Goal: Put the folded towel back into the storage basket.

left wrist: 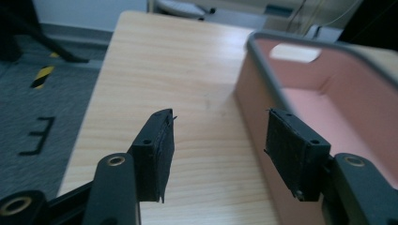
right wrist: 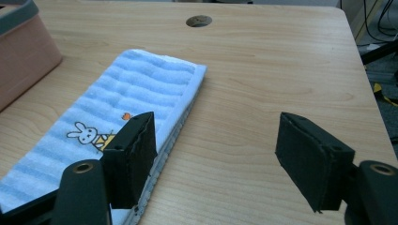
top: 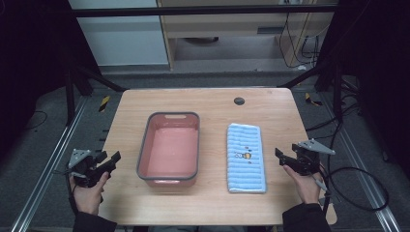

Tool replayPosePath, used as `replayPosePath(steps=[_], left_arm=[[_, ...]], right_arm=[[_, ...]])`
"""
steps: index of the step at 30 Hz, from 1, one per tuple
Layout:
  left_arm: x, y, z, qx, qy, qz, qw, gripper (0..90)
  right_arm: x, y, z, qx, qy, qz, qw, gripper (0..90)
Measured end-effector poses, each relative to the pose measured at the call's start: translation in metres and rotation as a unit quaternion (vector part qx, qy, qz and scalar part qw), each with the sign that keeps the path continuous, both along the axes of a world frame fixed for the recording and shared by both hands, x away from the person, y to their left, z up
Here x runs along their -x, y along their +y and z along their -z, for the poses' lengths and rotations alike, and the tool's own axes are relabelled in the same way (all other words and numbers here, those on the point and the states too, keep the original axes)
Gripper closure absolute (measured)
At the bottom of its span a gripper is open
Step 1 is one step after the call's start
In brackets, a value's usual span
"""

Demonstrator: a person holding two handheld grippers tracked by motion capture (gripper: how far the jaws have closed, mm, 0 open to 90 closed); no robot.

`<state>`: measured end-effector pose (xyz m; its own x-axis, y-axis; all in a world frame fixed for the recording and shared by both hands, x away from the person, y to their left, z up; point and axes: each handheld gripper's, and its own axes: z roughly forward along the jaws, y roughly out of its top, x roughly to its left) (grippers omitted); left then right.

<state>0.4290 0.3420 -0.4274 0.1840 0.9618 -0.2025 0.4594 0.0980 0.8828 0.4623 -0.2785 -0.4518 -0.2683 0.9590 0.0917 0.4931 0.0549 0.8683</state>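
Note:
A pink basin with a grey rim stands empty near the table's middle. To its right lies a folded blue striped towel with a small rabbit picture. My left gripper is held at the table's left edge, open, with nothing between its jaws. In the left gripper view the left gripper points along the basin's left wall. My right gripper hovers at the right edge, open and empty. In the right gripper view the right gripper has its left jaw over the towel's near edge.
A round cable hole sits in the wooden table near its far edge. Beyond the table are grey floor, metal frame rails and loose cables at the right. A corner of the basin shows in the right gripper view.

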Motion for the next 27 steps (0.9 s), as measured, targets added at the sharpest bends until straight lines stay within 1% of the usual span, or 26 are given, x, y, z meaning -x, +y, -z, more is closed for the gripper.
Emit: replayPosePath(steps=[2, 3, 4, 5, 6, 8, 9, 10, 12, 13, 14, 15, 17, 18, 20, 21, 22, 23, 24, 27], left_arm=[[0.003, -0.005, -0.007, -0.003, -0.012, 0.008, 0.9999, 41.6], [0.003, -0.005, -0.007, -0.003, -0.012, 0.008, 0.9999, 41.6], [0.005, -0.009, -0.010, -0.005, -0.016, 0.014, 0.9998, 41.5], [0.007, -0.013, -0.015, -0.003, -0.021, 0.023, 0.9995, 41.4], [0.008, -0.016, -0.018, -0.003, -0.025, 0.027, 0.9993, 41.3], [0.010, -0.019, -0.020, -0.006, -0.029, 0.030, 0.9991, 41.1], [0.010, -0.022, -0.023, -0.012, -0.033, 0.034, 0.9988, 41.1], [0.011, -0.027, -0.026, -0.017, -0.038, 0.041, 0.9983, 40.6], [0.011, -0.030, -0.027, -0.017, -0.039, 0.045, 0.9981, 40.4], [0.010, -0.035, -0.030, -0.018, -0.042, 0.050, 0.9977, 40.3], [0.010, -0.035, -0.030, -0.018, -0.042, 0.050, 0.9977, 40.3], [0.009, -0.040, -0.032, -0.020, -0.044, 0.057, 0.9972, 39.9], [0.008, -0.046, -0.034, -0.024, -0.045, 0.063, 0.9967, 39.9], [0.008, -0.046, -0.034, -0.024, -0.045, 0.063, 0.9967, 39.9], [0.007, -0.053, -0.037, -0.026, -0.048, 0.069, 0.9961, 39.8], [0.006, -0.060, -0.040, -0.024, -0.051, 0.076, 0.9955, 39.8], [0.006, -0.064, -0.043, -0.024, -0.054, 0.079, 0.9952, 39.8], [0.006, -0.064, -0.043, -0.024, -0.054, 0.079, 0.9952, 39.7], [0.006, -0.074, -0.047, -0.023, -0.061, 0.086, 0.9941, 39.7], [0.005, -0.090, -0.053, -0.028, -0.066, 0.097, 0.9927, 39.9]], right_arm=[[0.001, 0.000, -0.004, 0.003, -0.003, -0.004, 1.0000, 29.1], [0.001, 0.000, -0.004, 0.003, -0.003, -0.004, 1.0000, 29.1], [0.001, 0.000, -0.009, 0.001, -0.009, -0.012, 0.9999, 29.1], [0.002, 0.000, -0.010, 0.000, -0.010, -0.016, 0.9998, 29.1], [0.002, 0.001, -0.012, -0.003, -0.013, -0.020, 0.9997, 29.1], [0.002, 0.002, -0.015, -0.003, -0.016, -0.024, 0.9996, 29.3], [0.003, 0.003, -0.017, -0.005, -0.016, -0.027, 0.9995, 29.3], [0.003, 0.004, -0.022, -0.003, -0.024, -0.034, 0.9991, 29.5], [0.005, 0.006, -0.027, -0.004, -0.027, -0.041, 0.9988, 29.6], [0.005, 0.007, -0.030, -0.003, -0.029, -0.044, 0.9986, 29.7], [0.006, 0.007, -0.032, -0.001, -0.032, -0.045, 0.9985, 29.9], [0.006, 0.008, -0.034, -0.002, -0.032, -0.046, 0.9984, 29.9], [0.007, 0.009, -0.038, 0.009, -0.037, -0.053, 0.9978, 30.0], [0.008, 0.009, -0.041, 0.013, -0.036, -0.055, 0.9978, 30.3], [0.008, 0.009, -0.043, 0.015, -0.035, -0.056, 0.9977, 30.6], [0.007, 0.007, -0.048, 0.016, -0.037, -0.056, 0.9976, 31.1], [0.007, 0.006, -0.050, 0.013, -0.038, -0.057, 0.9976, 31.3], [0.006, 0.005, -0.053, 0.009, -0.039, -0.057, 0.9976, 31.5], [0.005, 0.004, -0.055, 0.007, -0.038, -0.058, 0.9975, 31.5], [0.002, 0.004, -0.060, 0.009, -0.040, -0.059, 0.9974, 31.8]])
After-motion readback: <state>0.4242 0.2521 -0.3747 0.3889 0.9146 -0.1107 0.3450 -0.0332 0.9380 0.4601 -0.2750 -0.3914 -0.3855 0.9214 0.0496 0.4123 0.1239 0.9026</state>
